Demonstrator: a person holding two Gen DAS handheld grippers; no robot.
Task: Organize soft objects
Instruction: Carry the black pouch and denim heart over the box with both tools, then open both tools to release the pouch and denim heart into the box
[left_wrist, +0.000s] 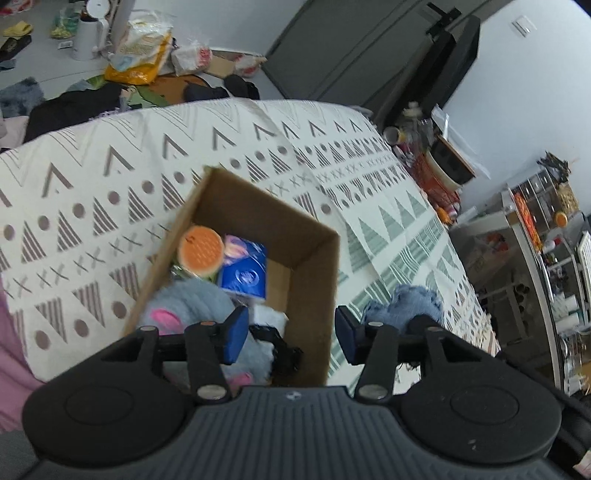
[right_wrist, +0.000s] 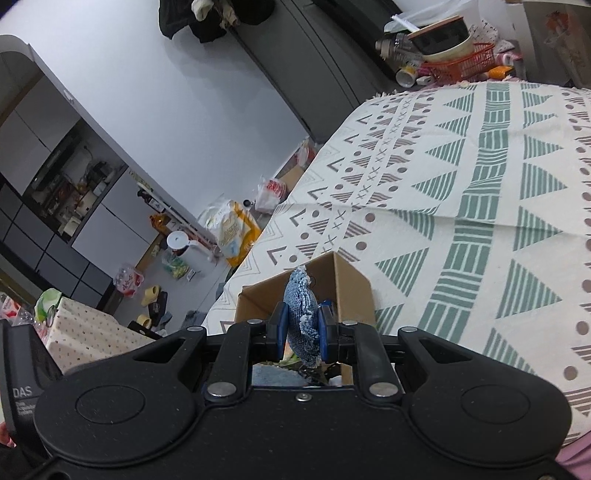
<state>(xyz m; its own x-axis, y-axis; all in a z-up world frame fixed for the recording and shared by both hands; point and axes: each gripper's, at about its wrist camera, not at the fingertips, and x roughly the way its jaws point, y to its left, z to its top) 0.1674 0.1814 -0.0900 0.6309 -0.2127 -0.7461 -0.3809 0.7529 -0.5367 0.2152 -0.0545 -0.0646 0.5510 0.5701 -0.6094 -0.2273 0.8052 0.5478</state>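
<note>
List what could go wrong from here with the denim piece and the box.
1. The right tongs pinch the frayed denim piece near its lower edge only; it could slip out before it is over the cardboard box.
2. The box already holds a grey plush toy, an orange round item and a blue packet, so the denim may perch on top.
3. The open left tongs hover over the box wall and could knock it.
</note>
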